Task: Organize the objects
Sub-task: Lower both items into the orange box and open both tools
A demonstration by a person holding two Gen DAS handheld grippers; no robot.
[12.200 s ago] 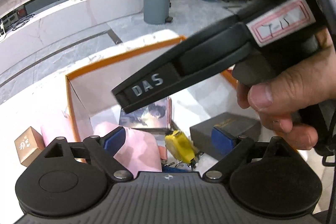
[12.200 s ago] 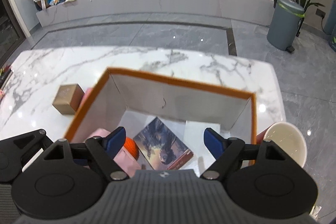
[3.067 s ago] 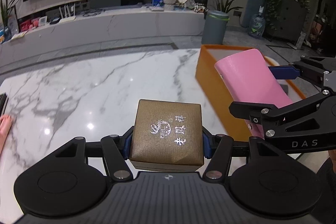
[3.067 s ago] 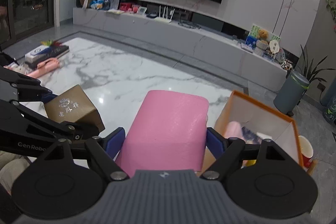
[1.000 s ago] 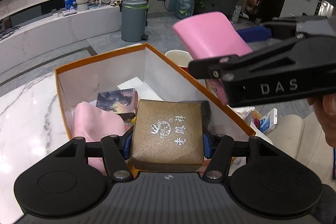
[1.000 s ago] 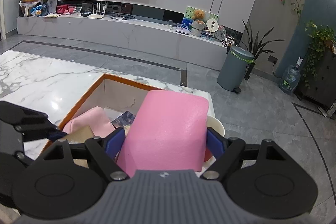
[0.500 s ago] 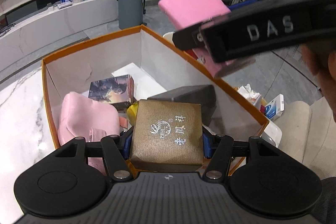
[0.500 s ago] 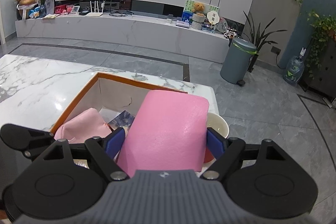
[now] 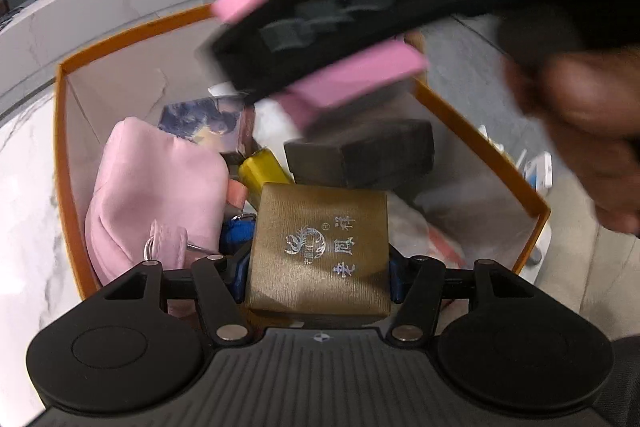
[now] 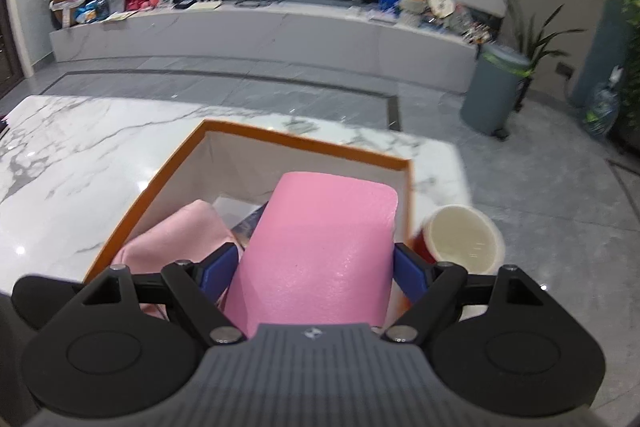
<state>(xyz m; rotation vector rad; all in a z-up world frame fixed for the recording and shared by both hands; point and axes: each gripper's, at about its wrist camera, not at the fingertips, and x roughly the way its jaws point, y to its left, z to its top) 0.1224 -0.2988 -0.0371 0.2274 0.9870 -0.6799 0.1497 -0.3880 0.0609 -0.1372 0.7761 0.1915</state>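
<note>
My left gripper (image 9: 316,267) is shut on a gold-brown gift box (image 9: 320,247) with silver lettering, held over the near part of the orange-rimmed box (image 9: 60,147). Inside that box lie a pale pink pouch (image 9: 156,195), a picture book (image 9: 204,123), a yellow object (image 9: 262,169) and a dark grey case (image 9: 364,155). My right gripper (image 10: 316,271) is shut on a bright pink flat case (image 10: 320,243), above the orange-rimmed box (image 10: 304,143). In the left wrist view that pink case (image 9: 352,79) and the blurred right gripper cross the upper middle, with a hand (image 9: 580,115) at the right.
The box stands on a white marble table (image 10: 80,155). A red cup with a white inside (image 10: 460,239) stands just right of the box. A grey bin (image 10: 492,91) and a long low cabinet (image 10: 260,35) lie beyond on the floor.
Both grippers have sunk toward the orange-rimmed box and tilted further down. The right gripper with the pink case has swung leftward across the left wrist view, over the box.
</note>
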